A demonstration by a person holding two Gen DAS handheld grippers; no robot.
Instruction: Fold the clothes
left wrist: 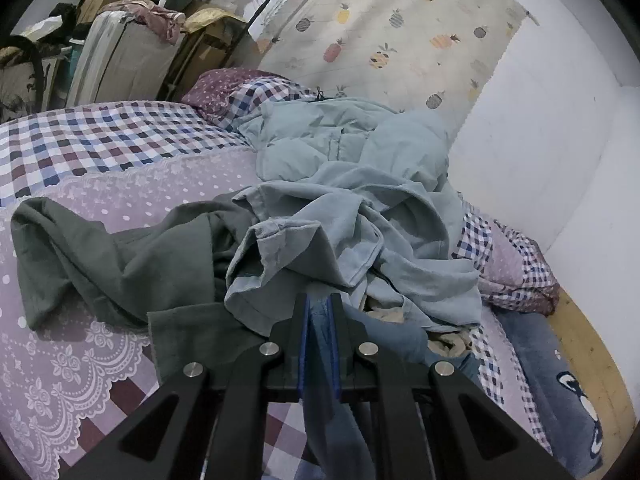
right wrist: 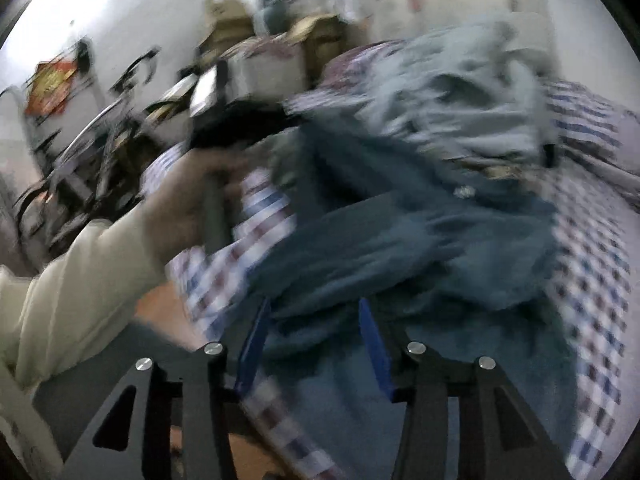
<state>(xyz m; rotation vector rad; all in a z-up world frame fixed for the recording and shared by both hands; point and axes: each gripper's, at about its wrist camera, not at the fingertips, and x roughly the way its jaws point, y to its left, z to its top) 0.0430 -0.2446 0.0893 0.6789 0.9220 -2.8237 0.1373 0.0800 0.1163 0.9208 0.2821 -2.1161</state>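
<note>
At the bed's point(left wrist: 100, 148) near edge, left gripper point(left wrist: 319, 308) jaws pinched shut on limp dark-blue garment point(left wrist: 332, 420), right gripper point(right wrist: 316, 320) jaws wide open, empty over it; light, floppy, grab a hem.

Pale grey-blue on the crumpled garment point(left wrist: 352, 216) heaped mid-bed, and a dull grey-green on the one point(left wrist: 100, 264) sprawled to its left. Darker denim blue for the cloth point(left wrist: 320, 344) pinched in the left gripper point(left wrist: 318, 300), whose frame is black with bright blue pads. The bedspread point(left wrist: 80, 140) runs white, navy and maroon checks, then lilac with white dots and a white lace print. Pastel pineapples scatter over the cream curtain point(left wrist: 400, 32). The right wrist view is blurred: the right gripper point(right wrist: 314, 308) is black with blue pads too, over that same denim blue, beside a cream sleeve point(right wrist: 72, 292).
</note>
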